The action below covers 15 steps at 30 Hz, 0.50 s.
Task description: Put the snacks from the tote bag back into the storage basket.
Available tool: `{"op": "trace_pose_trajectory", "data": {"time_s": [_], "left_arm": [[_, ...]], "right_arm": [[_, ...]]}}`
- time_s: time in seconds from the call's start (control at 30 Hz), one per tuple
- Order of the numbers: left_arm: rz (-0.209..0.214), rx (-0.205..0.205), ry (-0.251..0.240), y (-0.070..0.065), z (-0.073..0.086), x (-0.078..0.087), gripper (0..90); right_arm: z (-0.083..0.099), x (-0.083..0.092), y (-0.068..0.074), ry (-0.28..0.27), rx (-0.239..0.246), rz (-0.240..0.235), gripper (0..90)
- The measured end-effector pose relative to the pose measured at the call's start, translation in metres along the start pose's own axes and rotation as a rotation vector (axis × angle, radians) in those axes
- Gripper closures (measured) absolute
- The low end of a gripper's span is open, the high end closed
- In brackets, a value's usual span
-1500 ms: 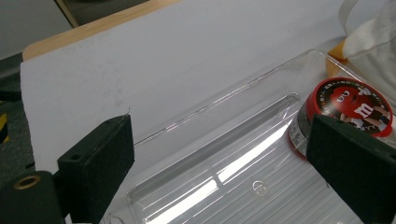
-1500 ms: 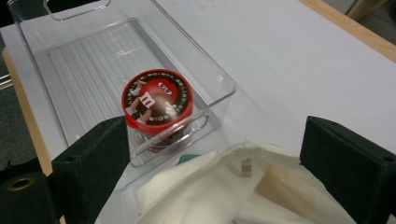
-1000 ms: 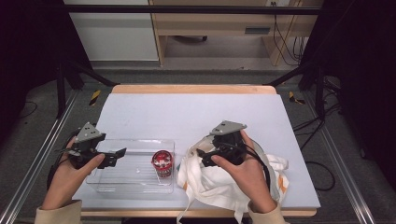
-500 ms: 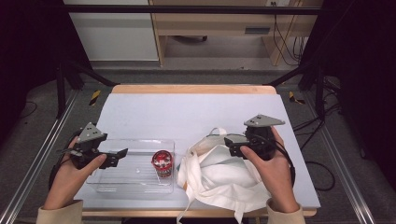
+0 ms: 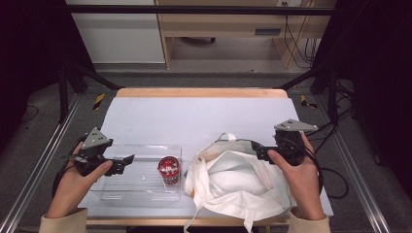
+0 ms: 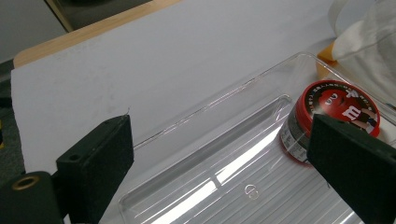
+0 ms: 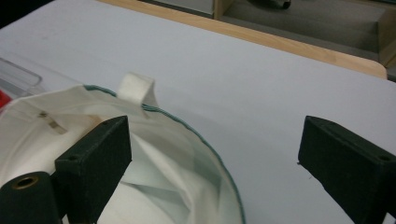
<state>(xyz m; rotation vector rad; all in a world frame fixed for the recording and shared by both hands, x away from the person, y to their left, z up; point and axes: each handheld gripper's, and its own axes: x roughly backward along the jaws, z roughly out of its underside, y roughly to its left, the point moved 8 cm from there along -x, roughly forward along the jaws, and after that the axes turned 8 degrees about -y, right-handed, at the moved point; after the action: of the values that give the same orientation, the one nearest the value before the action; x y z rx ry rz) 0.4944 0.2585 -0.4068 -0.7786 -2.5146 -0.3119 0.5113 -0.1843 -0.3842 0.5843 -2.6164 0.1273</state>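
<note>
Jaws wide apart on both sides, clamped on nothing. Low in the frame, left gripper (image 5: 127, 161) poised over the clear tray (image 5: 141, 193), mouth aimed toward the red-lidded candy tub (image 5: 169, 169) at the tray's right end, probably lined up for a grab. Lower centre-right, white tote bag (image 5: 238, 187) slumped with mouth gaping toward the camera, seemingly spread to take the tub. Right gripper (image 5: 258, 153) level with the bag's far rim (image 7: 196, 128), beside the strap loop (image 7: 137, 90), likely placed to pin that edge open. Farther up, bare pale tabletop (image 5: 204, 116), then wooden edge (image 5: 199, 92) near mid-frame
</note>
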Motion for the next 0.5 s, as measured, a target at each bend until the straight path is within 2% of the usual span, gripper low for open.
{"op": "trace_pose_trajectory", "data": {"time_s": [0.1, 0.23, 0.5], "left_arm": [[-0.002, 0.001, 0.004, 0.001, 0.001, -0.001, 7.1], [-0.004, 0.006, 0.003, 0.001, 0.002, -0.002, 7.2], [-0.001, 0.009, 0.021, 0.003, 0.007, -0.006, 7.1]], "right_arm": [[0.007, -0.001, -0.014, 0.010, -0.002, 0.032, 11.0], [0.017, -0.002, -0.027, 0.025, -0.027, 0.058, 12.5], [0.033, 0.002, -0.056, 0.016, -0.071, 0.117, 15.8]]}}
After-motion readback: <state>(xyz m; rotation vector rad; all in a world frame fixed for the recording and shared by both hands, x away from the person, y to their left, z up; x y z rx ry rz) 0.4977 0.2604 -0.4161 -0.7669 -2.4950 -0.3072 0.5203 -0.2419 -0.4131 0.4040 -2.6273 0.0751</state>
